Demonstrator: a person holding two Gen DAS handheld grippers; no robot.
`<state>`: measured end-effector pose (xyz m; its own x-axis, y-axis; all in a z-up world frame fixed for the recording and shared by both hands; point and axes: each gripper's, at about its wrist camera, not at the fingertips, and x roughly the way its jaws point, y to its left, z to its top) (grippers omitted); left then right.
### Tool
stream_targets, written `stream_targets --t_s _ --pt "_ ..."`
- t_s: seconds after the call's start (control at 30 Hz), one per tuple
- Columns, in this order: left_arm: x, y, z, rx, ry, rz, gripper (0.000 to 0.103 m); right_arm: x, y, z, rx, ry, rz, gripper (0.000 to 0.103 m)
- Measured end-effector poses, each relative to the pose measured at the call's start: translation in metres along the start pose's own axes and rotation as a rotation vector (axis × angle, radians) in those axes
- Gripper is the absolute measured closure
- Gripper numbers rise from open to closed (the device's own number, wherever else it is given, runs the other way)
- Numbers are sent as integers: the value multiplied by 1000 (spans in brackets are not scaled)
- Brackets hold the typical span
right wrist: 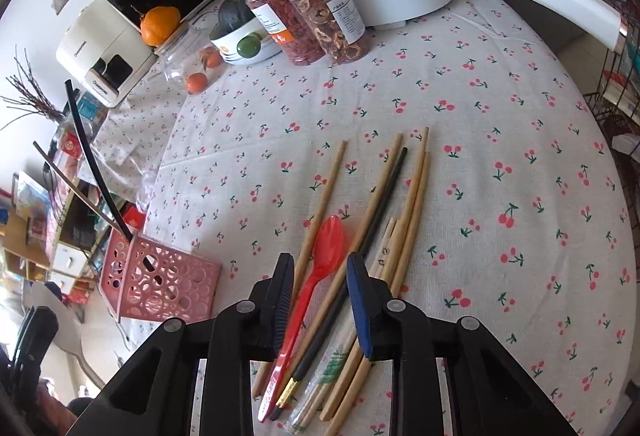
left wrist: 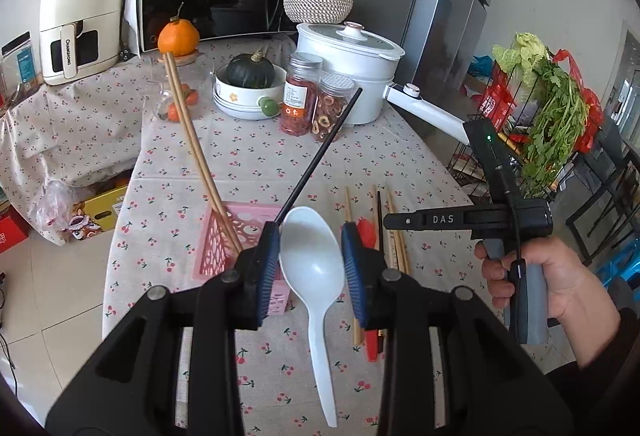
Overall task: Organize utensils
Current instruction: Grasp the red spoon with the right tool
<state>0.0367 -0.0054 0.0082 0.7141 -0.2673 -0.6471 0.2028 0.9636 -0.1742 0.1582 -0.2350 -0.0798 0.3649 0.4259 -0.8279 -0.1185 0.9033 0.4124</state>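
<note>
L claw [left wrist: 310, 260] grips white spoon [left wrist: 316, 276]; R claw [right wrist: 320, 284] part-open over red spoon [right wrist: 320, 268].

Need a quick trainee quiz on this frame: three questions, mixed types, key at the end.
1. True or false: the pink basket has a black chopstick standing in it.
2. What is clamped in the left gripper? A) a red spoon B) the white spoon C) a wooden chopstick
3. Fill in: the red spoon lies on the tablecloth among loose ___.

Key: 1 true. 2 B. 3 chopsticks.
</note>
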Motion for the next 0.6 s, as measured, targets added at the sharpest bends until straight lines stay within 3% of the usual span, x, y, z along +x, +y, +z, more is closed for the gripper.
stream_targets --t_s 0.6 --pt "-3 21 -1 -38 4 -8 69 60 -6 17 -51 64 -17 89"
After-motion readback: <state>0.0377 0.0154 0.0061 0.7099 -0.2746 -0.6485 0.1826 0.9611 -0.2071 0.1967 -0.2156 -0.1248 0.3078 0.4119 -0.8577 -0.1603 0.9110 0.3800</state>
